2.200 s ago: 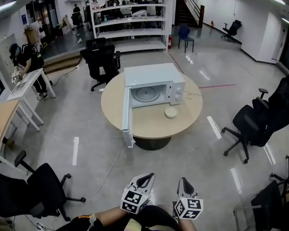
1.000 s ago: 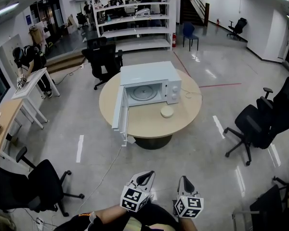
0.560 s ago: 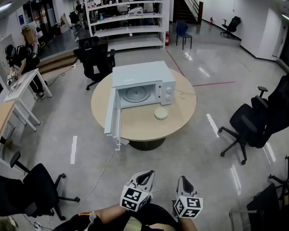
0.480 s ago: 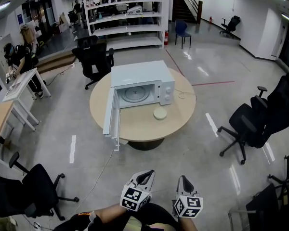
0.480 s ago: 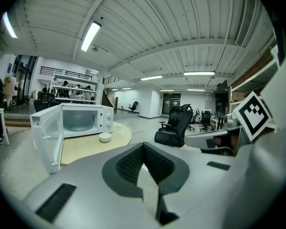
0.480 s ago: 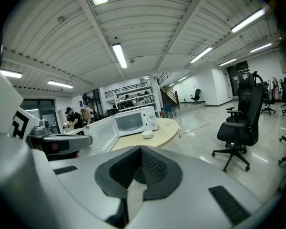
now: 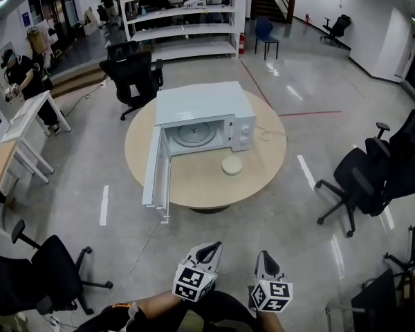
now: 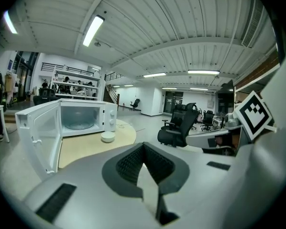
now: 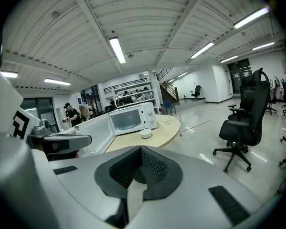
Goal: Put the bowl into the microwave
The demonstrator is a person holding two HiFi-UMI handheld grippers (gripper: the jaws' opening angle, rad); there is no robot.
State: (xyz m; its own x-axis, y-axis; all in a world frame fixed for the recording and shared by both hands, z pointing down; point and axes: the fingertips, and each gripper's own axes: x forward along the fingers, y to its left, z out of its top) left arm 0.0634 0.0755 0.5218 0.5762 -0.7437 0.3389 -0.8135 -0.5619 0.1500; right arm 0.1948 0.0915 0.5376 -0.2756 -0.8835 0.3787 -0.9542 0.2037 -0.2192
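At the round, pale wooden tabletop's left edge, the white microwave's flat door is standing wide open, jutting past the rim. The boxy microwave is sitting toward the far edge, showing a glass turntable inside. The shallow, round, off-white bowl is lying on the tabletop just in front of the control panel, outside the oven. Well apart from the table, the left gripper and right gripper are both showing ribbed dark jaws pressed together, gripping nothing.
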